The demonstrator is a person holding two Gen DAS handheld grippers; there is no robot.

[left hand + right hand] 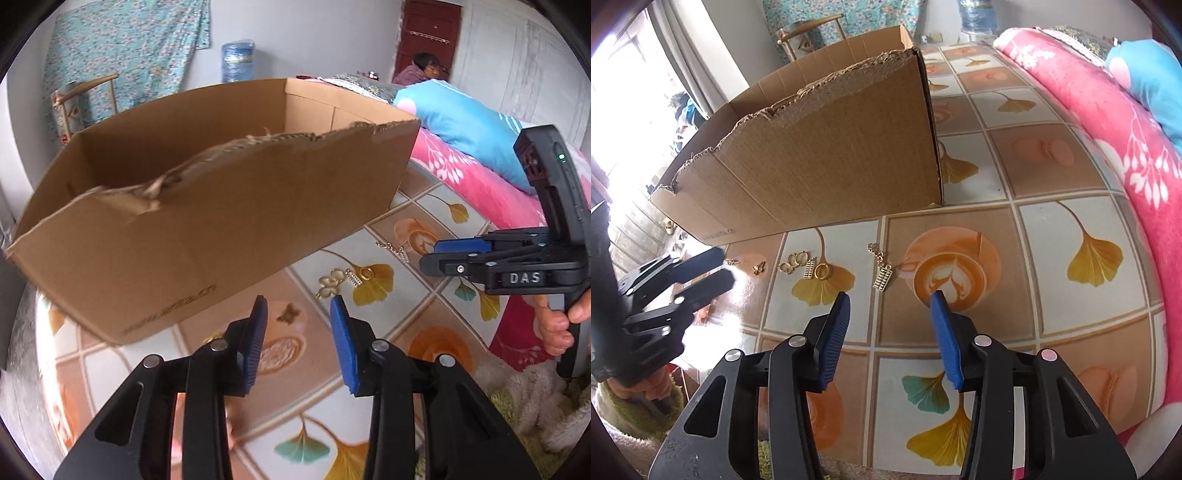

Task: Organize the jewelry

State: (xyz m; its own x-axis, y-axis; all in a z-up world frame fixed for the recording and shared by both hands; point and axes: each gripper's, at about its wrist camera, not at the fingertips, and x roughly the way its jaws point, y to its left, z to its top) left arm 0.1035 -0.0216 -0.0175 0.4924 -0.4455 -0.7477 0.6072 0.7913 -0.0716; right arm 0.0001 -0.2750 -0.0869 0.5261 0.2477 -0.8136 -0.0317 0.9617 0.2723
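L gripper [298, 306] & R gripper [891, 300] both apart, empty; risk: thin abacus charm [882, 279] slips or skids toward box [827, 147] if pinched off-centre

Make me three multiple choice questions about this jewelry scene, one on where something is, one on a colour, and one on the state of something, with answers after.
1. Where do the gold jewelry pieces lie?
A. Inside the cardboard box
B. On the patterned table cover in front of the box
C. On the pink blanket

2. What colour are the pads on both grippers?
A. Blue
B. Red
C. White

3. What state is the near top edge of the cardboard box in?
A. Taped shut
B. Neatly folded flat
C. Torn and ragged

Answers:
1 B: the pieces sit on the table cover, in front of the box's near wall.
2 A: the left gripper and the right gripper both show blue ribbed pads, jaws apart and empty.
3 C: the edge is ripped unevenly, and the box is open on top.
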